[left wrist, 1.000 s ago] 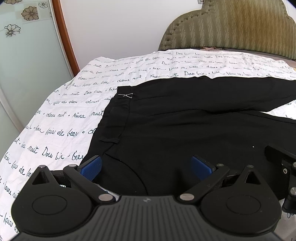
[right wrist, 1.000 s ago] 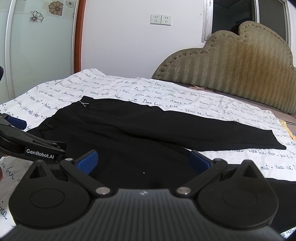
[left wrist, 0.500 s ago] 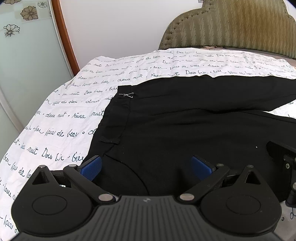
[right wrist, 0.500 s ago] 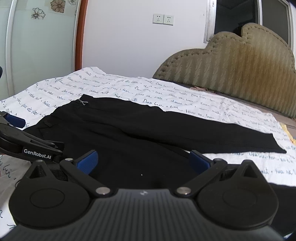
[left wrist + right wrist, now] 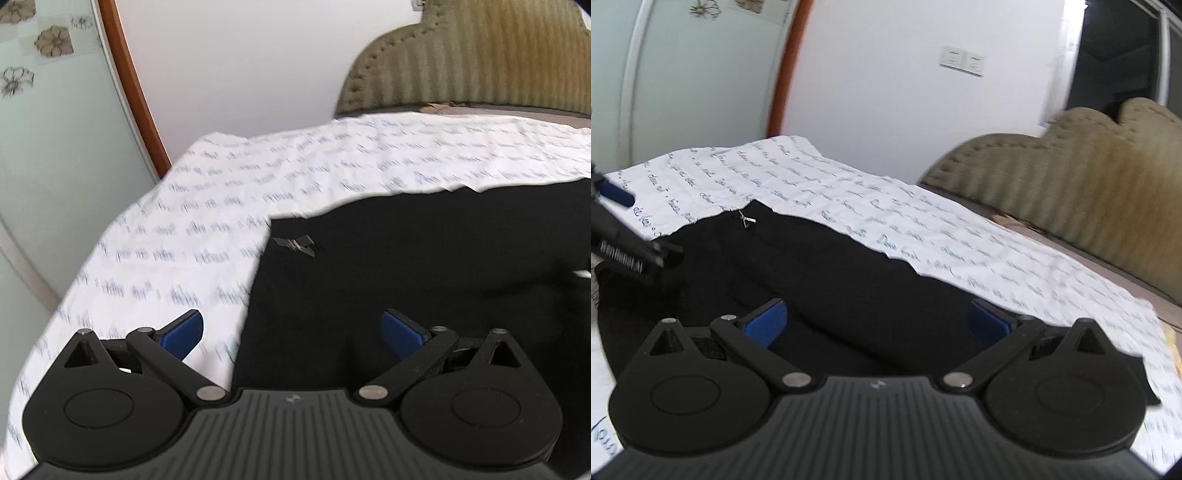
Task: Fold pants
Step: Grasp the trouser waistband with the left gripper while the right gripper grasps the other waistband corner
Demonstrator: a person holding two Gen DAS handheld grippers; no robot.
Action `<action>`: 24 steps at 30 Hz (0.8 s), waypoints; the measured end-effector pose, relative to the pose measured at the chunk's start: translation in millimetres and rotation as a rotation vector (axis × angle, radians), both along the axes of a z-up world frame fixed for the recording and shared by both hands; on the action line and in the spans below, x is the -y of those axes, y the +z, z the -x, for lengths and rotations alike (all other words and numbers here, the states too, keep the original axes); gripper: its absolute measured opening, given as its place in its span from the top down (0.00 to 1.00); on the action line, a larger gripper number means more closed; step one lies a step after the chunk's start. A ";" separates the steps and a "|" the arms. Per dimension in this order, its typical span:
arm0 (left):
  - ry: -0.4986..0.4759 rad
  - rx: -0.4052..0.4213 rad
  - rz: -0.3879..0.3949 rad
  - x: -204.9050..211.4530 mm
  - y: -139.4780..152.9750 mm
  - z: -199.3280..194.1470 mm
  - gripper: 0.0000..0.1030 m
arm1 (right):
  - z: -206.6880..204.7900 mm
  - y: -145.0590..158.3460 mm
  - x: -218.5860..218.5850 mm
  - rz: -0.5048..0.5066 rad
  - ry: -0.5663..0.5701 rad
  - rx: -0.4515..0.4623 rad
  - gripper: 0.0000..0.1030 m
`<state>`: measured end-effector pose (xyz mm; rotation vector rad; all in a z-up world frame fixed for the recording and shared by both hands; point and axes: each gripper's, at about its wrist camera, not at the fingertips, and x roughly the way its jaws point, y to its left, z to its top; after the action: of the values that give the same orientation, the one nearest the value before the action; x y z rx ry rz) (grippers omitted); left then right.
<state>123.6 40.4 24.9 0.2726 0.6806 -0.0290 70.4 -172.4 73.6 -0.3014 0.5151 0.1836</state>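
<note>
Black pants (image 5: pixel 424 280) lie flat on the bed, waistband to the left, with a small metal clasp (image 5: pixel 295 244) near the far waist corner. In the right wrist view the pants (image 5: pixel 827 273) stretch right across the sheet, clasp (image 5: pixel 747 220) at the far left. My left gripper (image 5: pixel 291 334) is open and empty, low over the waistband edge. My right gripper (image 5: pixel 877 321) is open and empty above the pants' upper leg. The left gripper's finger (image 5: pixel 624 236) shows at the left of the right wrist view.
The bed has a white sheet with blue script (image 5: pixel 229 192). An olive padded headboard (image 5: pixel 1071 162) stands at the far right. A glass door with an orange-brown frame (image 5: pixel 129 88) and a white wall with sockets (image 5: pixel 962 61) lie behind.
Both grippers have moved forward and left toward the waistband; the views are motion-blurred. The clasp looks much nearer in the left wrist view. Both stay open.
</note>
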 end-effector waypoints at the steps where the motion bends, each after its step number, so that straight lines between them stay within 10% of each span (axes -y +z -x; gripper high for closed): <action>1: 0.002 -0.001 -0.016 -3.4 0.8 -16.8 0.00 | -16.0 -0.7 5.4 -0.012 0.026 -0.024 0.00; 13: -0.093 -0.175 0.125 -39.2 -17.4 -179.7 0.00 | -188.2 -52.0 75.7 -0.065 0.065 -0.254 0.00; 24: -0.093 -0.347 0.290 -49.1 -68.0 -253.2 0.00 | -268.5 -90.7 127.6 -0.119 0.074 -0.454 0.00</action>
<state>376.8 89.5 -43.0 0.0174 0.9956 -0.2667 338.9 -300.0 -17.1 -0.1604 0.9385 0.3574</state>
